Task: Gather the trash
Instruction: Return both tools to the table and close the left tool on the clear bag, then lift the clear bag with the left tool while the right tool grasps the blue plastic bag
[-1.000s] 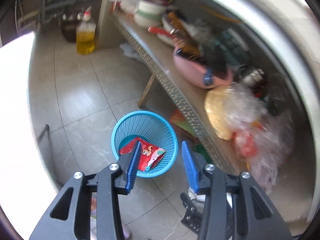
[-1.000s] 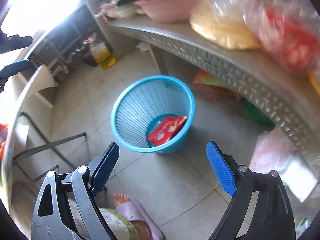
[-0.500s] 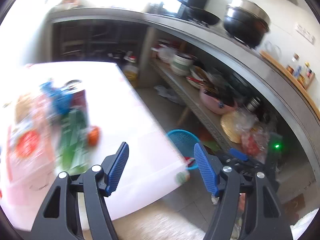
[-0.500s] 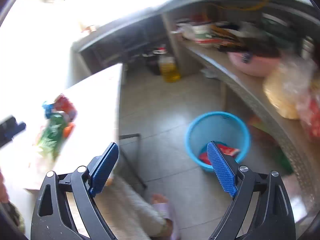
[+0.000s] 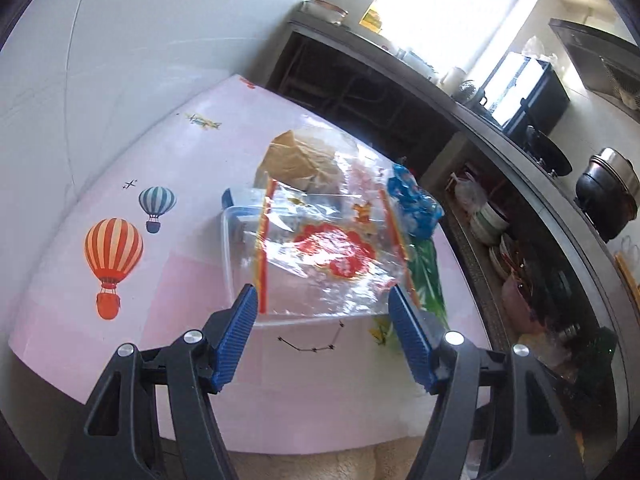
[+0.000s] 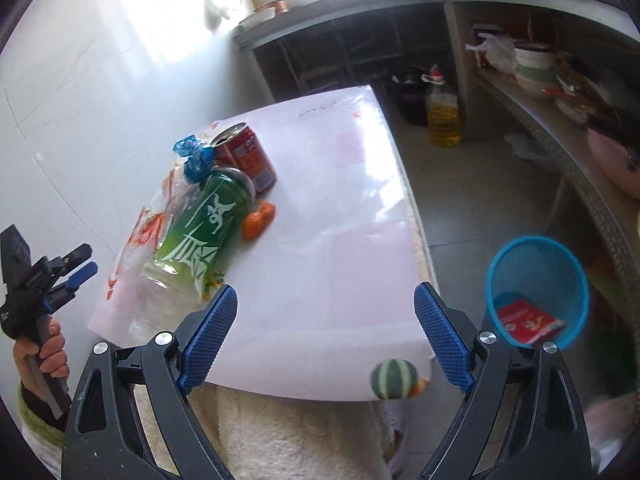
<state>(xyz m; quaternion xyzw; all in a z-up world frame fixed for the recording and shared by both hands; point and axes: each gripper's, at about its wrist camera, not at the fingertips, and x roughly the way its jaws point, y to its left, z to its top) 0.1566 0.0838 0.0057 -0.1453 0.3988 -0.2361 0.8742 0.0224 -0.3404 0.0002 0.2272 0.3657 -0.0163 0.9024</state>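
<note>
The left gripper (image 5: 320, 312) hangs above a pink table (image 5: 168, 280), its blue jaws spread wide with nothing between them. Just beyond its tips lies a clear plastic bag with red print (image 5: 332, 252), draped over a clear lidded box (image 5: 240, 240). Past that sit a tan paper wrapper (image 5: 292, 158) and, to the right, a crumpled blue wrapper (image 5: 416, 204). The near table edge runs under the jaws; bare tabletop opens to the left.

The right gripper (image 6: 324, 312) also stands wide open and empty, over the table's near edge. Ahead and left of it lies a green bottle (image 6: 204, 224) on its side, touching a small orange fruit (image 6: 260, 220), with a red can (image 6: 248, 156) upright behind. Open tabletop stretches ahead. Lower right, on the floor beside the table, a blue basket (image 6: 536, 256) holds a red packet (image 6: 524, 320). At far left a hand (image 6: 44, 354) holds the other gripper.
</note>
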